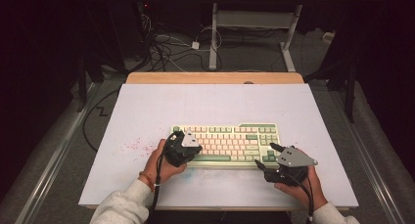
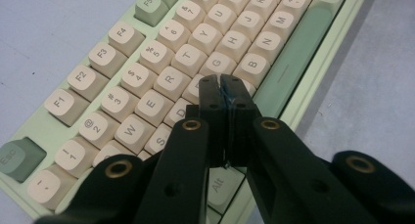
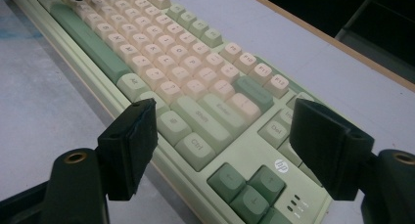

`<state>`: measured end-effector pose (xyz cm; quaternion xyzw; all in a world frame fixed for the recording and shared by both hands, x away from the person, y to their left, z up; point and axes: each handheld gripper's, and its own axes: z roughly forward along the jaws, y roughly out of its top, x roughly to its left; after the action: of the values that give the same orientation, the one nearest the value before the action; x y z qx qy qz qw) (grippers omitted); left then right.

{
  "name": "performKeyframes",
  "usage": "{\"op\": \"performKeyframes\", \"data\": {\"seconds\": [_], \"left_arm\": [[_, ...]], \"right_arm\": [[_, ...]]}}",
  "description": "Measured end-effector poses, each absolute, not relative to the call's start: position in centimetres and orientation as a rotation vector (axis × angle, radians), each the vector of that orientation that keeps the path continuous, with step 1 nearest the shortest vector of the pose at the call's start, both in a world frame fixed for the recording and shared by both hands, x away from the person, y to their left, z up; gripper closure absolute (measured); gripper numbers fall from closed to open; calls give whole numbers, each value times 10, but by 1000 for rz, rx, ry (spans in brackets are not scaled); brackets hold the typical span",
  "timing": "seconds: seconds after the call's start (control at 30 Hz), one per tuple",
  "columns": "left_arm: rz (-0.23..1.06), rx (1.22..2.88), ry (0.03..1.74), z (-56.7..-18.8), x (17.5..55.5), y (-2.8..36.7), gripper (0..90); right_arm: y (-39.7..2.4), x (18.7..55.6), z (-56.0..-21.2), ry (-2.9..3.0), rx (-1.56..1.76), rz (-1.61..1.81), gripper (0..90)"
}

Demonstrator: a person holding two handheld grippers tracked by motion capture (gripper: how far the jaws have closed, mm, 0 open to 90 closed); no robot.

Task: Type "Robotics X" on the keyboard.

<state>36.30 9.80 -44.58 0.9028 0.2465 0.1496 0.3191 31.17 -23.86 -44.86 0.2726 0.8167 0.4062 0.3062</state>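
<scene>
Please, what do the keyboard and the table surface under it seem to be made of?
The keyboard: most likely plastic, with matte cream and green keycaps, printed legends and a smooth pale green case. The table surface: a dull pale sheet, perhaps painted board or foam, with faint scuffs and red specks; the material is uncertain. A light wooden edge shows at its far side.

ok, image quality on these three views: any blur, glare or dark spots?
High view: the table is evenly lit, the surroundings fall to near black, and the keyboard legends are too small to read. Left gripper view: key legends sharp, the near parts of the left gripper soft. Right gripper view: slightly hazy, far keys blur, the right gripper dark with little detail; no strong glare anywhere.
</scene>
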Motion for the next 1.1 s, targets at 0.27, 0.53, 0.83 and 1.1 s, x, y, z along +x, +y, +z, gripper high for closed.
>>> {"op": "performKeyframes", "data": {"seconds": [0.27,0.53,0.83,1.1], "left_arm": [[389,2391,647,-449,367,94,856],[400,2399,647,-450,368,93,853],[406,2387,643,-446,365,95,865],[443,2358,647,-440,363,101,849]], "right_arm": [[-238,311,-449,2173,712,1066,268],[-237,311,-449,2179,707,1061,268],[-234,311,-451,2214,681,1037,270],[-235,311,-450,2208,689,1044,270]]}}
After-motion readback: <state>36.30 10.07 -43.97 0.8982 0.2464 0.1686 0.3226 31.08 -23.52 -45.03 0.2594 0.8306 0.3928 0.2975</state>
